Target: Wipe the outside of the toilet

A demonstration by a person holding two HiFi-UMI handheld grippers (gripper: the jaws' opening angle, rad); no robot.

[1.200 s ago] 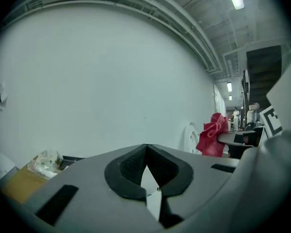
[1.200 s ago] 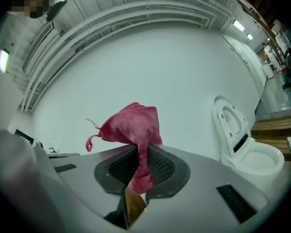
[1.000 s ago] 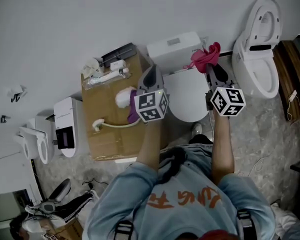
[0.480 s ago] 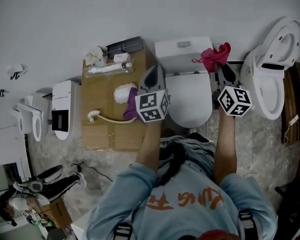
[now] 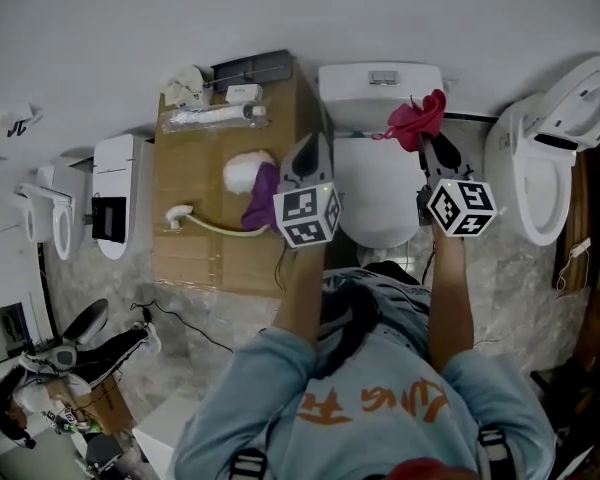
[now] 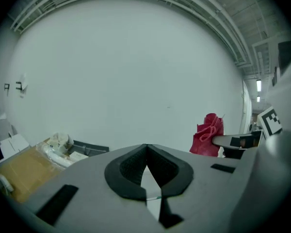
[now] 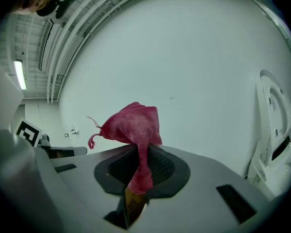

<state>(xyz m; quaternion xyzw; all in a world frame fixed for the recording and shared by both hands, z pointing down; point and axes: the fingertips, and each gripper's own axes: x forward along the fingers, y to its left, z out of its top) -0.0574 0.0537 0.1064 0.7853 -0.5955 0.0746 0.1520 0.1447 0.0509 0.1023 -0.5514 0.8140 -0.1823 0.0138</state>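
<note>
The right gripper [image 7: 141,152] has its jaws closed on a red cloth [image 7: 131,125]. 1 strip of the cloth is pinched between the pads and the rest stands bunched just beyond the jaw tips. The left gripper [image 6: 146,152] has its jaws shut tip to tip, with only a thin slit lower down and nothing in it.

In the head view the toilet [image 5: 378,188] lies between the 2 grippers, lid down, with its tank [image 5: 380,83] ahead of both against the wall. The cloth hangs over the tank's near right corner. I cannot tell whether it touches the porcelain. The right gripper view shows only bare wall behind it, so wiping has probably not begun.

The next move calls for tipping the right jaws down until the loose bunch presses flat on the tank or lid. The stroke should then run along the outer shell, with the jaws kept clamped.

Left of the left jaws stands a cardboard box [image 5: 195,238] carrying a white hose [image 5: 205,226] and a white and purple bundle. It sits close against the toilet's left flank and may block that side. To the right of the right jaws a 2nd toilet [image 5: 540,168] stands with its seat raised.
</note>
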